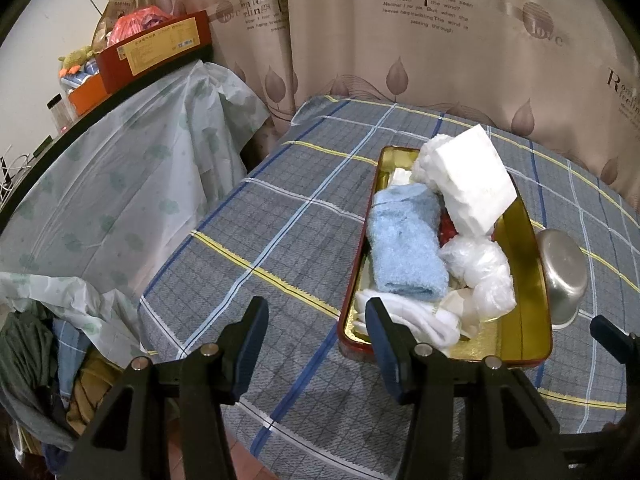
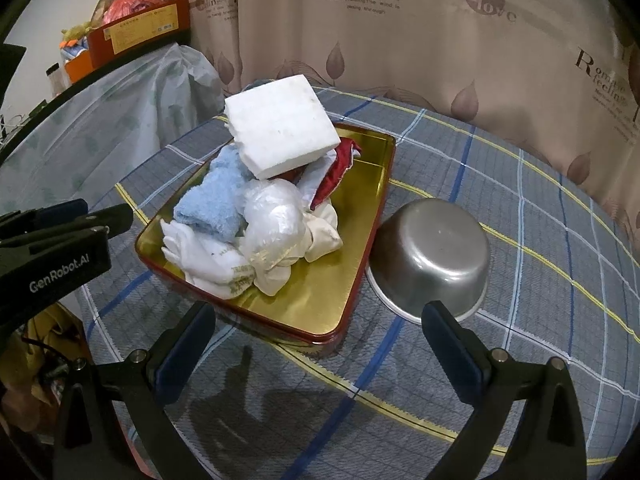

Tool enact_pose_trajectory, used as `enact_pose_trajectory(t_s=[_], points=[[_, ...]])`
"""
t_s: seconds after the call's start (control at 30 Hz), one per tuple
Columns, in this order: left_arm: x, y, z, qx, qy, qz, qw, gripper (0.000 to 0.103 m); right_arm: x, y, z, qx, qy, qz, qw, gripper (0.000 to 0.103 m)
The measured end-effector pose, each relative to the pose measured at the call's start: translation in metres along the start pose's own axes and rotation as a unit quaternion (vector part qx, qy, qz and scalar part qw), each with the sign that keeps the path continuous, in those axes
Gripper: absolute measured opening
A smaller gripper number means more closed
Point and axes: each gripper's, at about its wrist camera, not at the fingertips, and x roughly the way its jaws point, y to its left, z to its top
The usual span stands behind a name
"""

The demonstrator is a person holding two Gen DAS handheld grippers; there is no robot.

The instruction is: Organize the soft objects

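Sitting on the plaid tablecloth (image 2: pixel 520 240), the gold-lined tin tray (image 2: pixel 320 292) with its dark red outer wall serves as the landmark for everything else. Piled inside the tray are the soft things: a rolled light-blue towel (image 1: pixel 404 240) along its left side, a white foam block (image 2: pixel 280 136) tilted on top of the heap toward the far end, a crumpled clear plastic bag (image 2: pixel 276 216) near the middle, white socks (image 2: pixel 208 256) at the near end, a cream cloth (image 2: pixel 320 236) beside the bag, and a scrap of red fabric (image 2: pixel 340 168) showing under the foam block. Just to the right of the tray, touching or nearly touching its long wall, an upturned steel bowl (image 2: pixel 436 248) rests rim-down on the cloth. The left gripper (image 1: pixel 318 340) hangs at the tray's near-left corner with its jaws spread apart and nothing between them; its right finger overlaps the tray's near end in the left wrist view, close to the socks, though contact cannot be judged. The right gripper (image 2: pixel 320 344) hovers before the tray's near-right corner, jaws wide and empty, one finger lined up with the tray's corner and the other with the bowl's rim. Behind the tray hangs a beige curtain (image 1: pixel 440 60) printed with leaves and lettering, and far to the tray's left a shelf draped in plastic sheeting (image 1: pixel 120 180) carries a red box (image 1: pixel 156 48).
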Motion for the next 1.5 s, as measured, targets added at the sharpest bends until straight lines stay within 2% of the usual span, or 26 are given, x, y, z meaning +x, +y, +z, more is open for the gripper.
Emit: enact_pose_trajectory(t_s=[1.5], points=[[-0.0014,-0.0017,0.0022,0.004,0.003,0.0,1.0,0.052,-0.0005,0.0072,-0.003,-0.008,-0.002,0.001,1.0,0.102]])
